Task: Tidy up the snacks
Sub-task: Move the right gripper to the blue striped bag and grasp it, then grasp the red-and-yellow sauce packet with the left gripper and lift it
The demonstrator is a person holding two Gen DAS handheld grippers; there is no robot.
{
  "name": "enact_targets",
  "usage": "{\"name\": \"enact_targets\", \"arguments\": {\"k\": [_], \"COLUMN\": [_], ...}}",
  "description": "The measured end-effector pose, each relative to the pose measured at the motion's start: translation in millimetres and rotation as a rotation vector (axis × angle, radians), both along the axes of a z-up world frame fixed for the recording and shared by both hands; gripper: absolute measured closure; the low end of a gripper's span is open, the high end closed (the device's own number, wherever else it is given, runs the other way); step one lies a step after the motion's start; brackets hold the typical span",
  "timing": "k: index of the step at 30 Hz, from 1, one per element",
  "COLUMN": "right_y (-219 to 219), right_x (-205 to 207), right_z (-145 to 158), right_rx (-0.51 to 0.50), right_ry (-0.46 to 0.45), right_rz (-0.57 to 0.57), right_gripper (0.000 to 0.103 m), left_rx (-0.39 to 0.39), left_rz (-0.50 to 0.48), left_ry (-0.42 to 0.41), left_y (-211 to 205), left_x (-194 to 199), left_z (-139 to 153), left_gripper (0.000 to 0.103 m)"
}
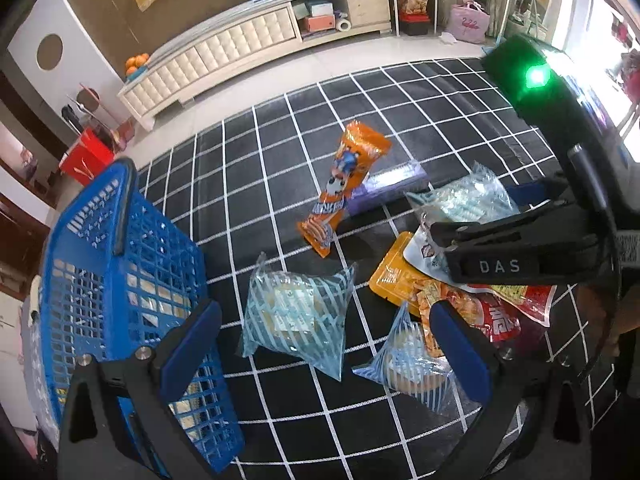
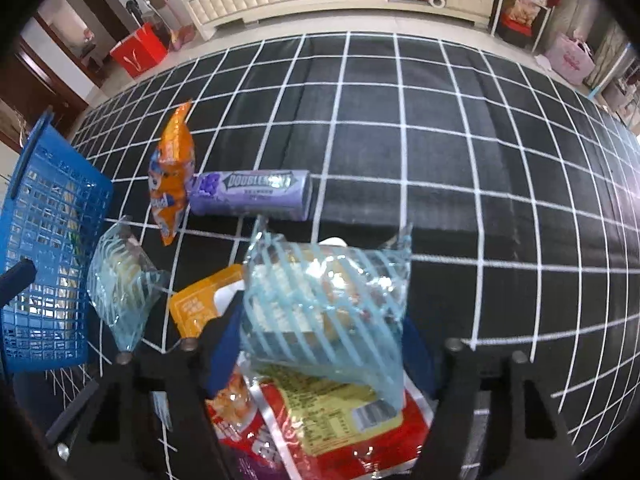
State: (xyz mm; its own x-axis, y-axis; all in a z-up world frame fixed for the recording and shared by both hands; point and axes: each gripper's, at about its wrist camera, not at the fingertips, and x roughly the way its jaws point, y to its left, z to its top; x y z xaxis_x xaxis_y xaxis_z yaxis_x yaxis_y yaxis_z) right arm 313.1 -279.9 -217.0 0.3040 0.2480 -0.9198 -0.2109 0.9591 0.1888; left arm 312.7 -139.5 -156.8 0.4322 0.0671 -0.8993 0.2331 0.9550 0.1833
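Legibly, "DOUBLEMINT" on purple box; "DAS" on right gripper.

Snacks scattered beside a blue plastic lattice basket on the black grid-patterned cloth.

A tall orange snack packet leans against a purple gum box lying flat. Three clear blue-striped pastry bags lie near: one by the basket, one beside it, and one atop a red foil packet and a yellow pouch.

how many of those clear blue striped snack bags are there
3: one beside the blue basket, one at the left gripper's right finger, one between the right gripper's fingers. More may be hidden.
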Motion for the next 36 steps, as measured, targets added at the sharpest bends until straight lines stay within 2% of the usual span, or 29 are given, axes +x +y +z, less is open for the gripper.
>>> {"name": "enact_targets", "arguments": {"k": [5,9,13,18,25,31,36], "right_y": [-15.0,-31.4,-44.9,-61.7,-92.9,-116.1,-128.0], "right_x": [-25.7,-51.6,-73.7,-98.2,-128.3,-144.0,-146.7], "right_z": [-0.3,0.7,25.2,64.8,98.4,101.3,88.1], "right_rx": [0.004,0.029,0.069,0.062,0.059,0.052,0.066], "right_ry": [0.023,0.04,-0.02,-0.103,-0.18,-0.214,-0.197], "right_rz": [-0.036,-0.071,-0.082,-0.091,-0.114,-0.149,-0.169], "right_gripper": [0.034,0.035,0.035,0.035,0.035,0.035,0.035], "left_rx": [-0.007,-0.049,-0.09,-0.127,-0.275,-0.434,-0.45], "left_rz": [-0.008,-0.008,-0.024,-0.042,0.011,0.07,0.091], "left_ry": [0.001,0.013,0.023,0.008,0.036,0.103,0.135], "left_y": [-0.9,-2.3,-7.6,-14.3,-17.4,-34.4,-61.0], "left_x": [-8.2,-22.7,-40.7,-62.0,-76.7,-76.3,-76.5], "left_z": [-1.6,-1.1,0.1,12.8,33.7,34.6,26.0], "left_gripper": [0.0,0.0,0.0,0.0,0.0,0.0,0.0]}}
